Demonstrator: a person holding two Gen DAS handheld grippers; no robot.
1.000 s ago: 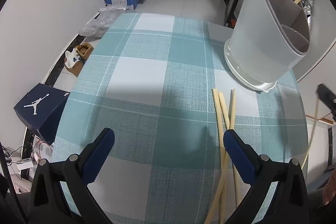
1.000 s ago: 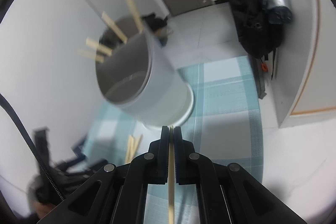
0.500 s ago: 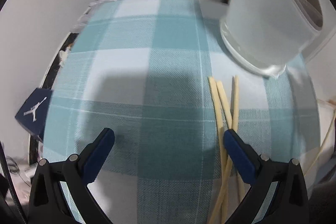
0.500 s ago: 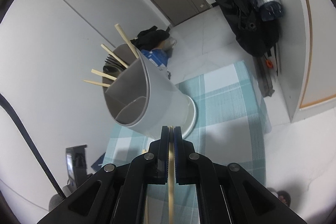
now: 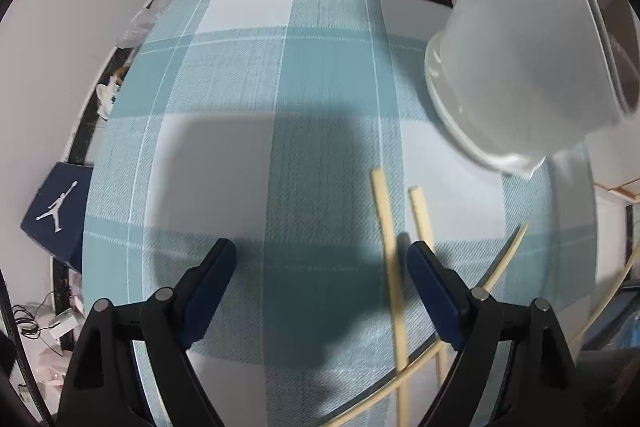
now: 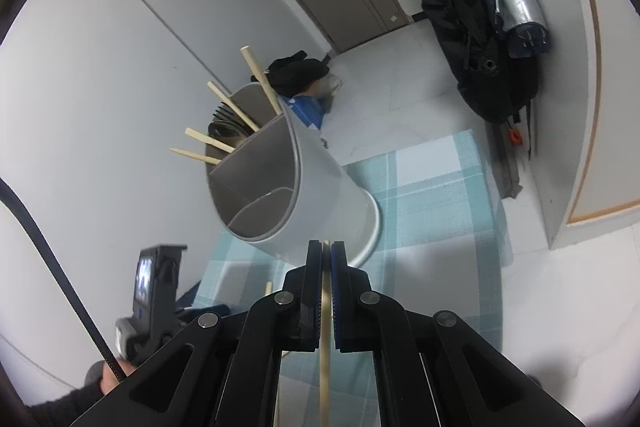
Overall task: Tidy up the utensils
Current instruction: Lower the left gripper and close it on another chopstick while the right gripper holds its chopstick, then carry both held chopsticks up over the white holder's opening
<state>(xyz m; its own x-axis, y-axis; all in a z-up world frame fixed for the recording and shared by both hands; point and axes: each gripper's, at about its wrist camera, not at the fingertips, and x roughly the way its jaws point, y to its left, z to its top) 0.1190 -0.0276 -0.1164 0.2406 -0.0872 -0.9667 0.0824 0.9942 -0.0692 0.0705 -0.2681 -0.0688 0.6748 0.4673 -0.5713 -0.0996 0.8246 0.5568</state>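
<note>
My right tool [image 6: 326,263] is clenched on one chopstick [image 6: 325,359], which runs back from the pads toward the camera, its tip just poking out between them. The grey utensil holder [image 6: 304,203] stands just ahead of this tool on the checked table [image 6: 436,195], mouth facing me; its far compartment already holds several chopsticks [image 6: 224,145] and something dark like a fork, hard to tell, while the two near compartments look empty. My left tool [image 5: 320,263] is spread wide and grasps nothing; it hovers low over the table [image 5: 240,99]. Two loose chopsticks [image 5: 390,247] lie just ahead of its right finger [image 5: 430,279], one running in between the fingers, the other passing under that finger, and a third thin stick [image 5: 500,267] crosses diagonally beyond it. The holder [image 5: 520,67] sits ahead and to the right of the left tool. Step in hand, as I judge it: carrying the held chopstick to the holder while the left lines up the next pick. Next move calls for lifting the right tool above the rim, tipping the stick down into the far compartment with the others, then letting go; the left needs to shift right and centre on one stick before closing, else it may grab two.
</note>
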